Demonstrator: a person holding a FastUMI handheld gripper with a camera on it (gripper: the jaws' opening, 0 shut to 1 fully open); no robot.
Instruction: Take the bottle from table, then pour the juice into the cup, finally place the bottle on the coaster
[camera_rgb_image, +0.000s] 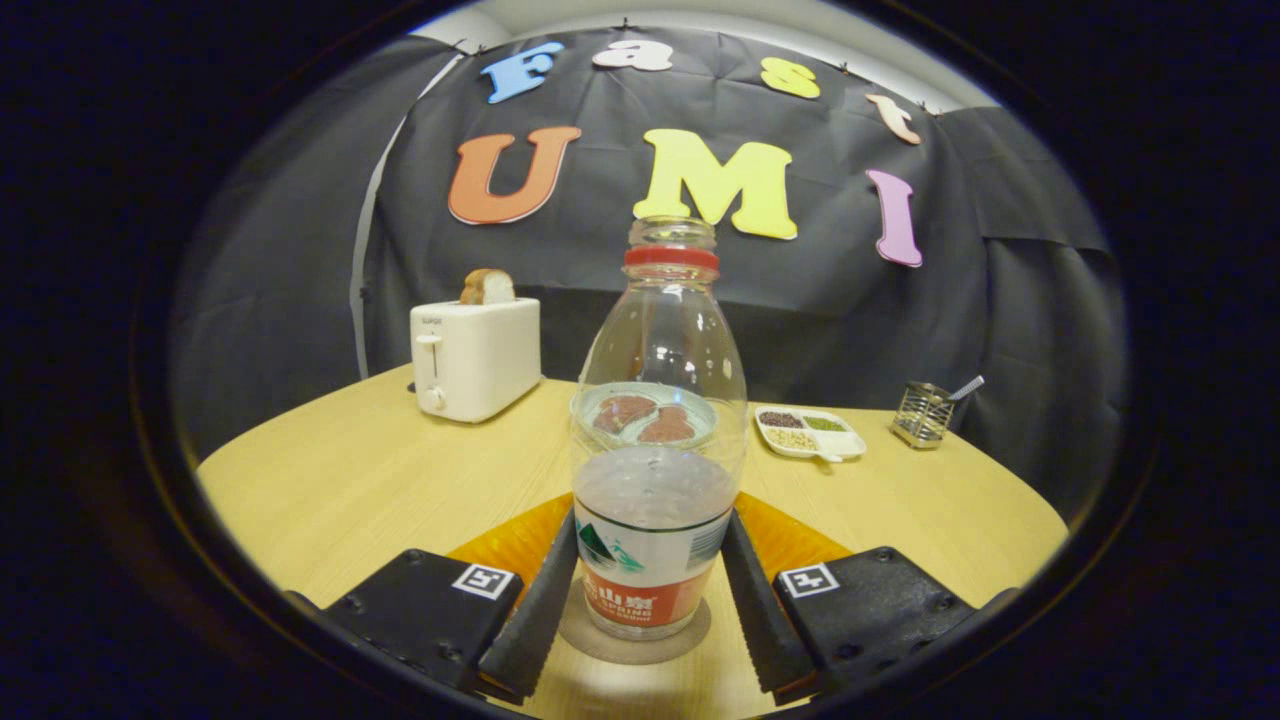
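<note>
A round light-wood desk spreads beneath the scene, its curved rim running close behind the far items and leaving broad bare wood at 9 o'clock and 3 o'clock of the bottle. A clear plastic bottle, uncapped with a red neck ring and roughly half full of clear liquid, stands upright at centre on a round grey coaster. An orange mat shows under and behind it on both sides. The gripper brackets the bottle's labelled base, its two black ribbed fingers lying along either side of the label; whether they press it or merely flank it cannot be told. A white toaster with a slice of bread raised in its slot sits at 11 o'clock near the far rim. A plate with two brown pieces shows through the bottle at 12 o'clock. A white divided dish of grains lies at 1 o'clock, and a small wire basket at 2 o'clock by the rim.
</note>
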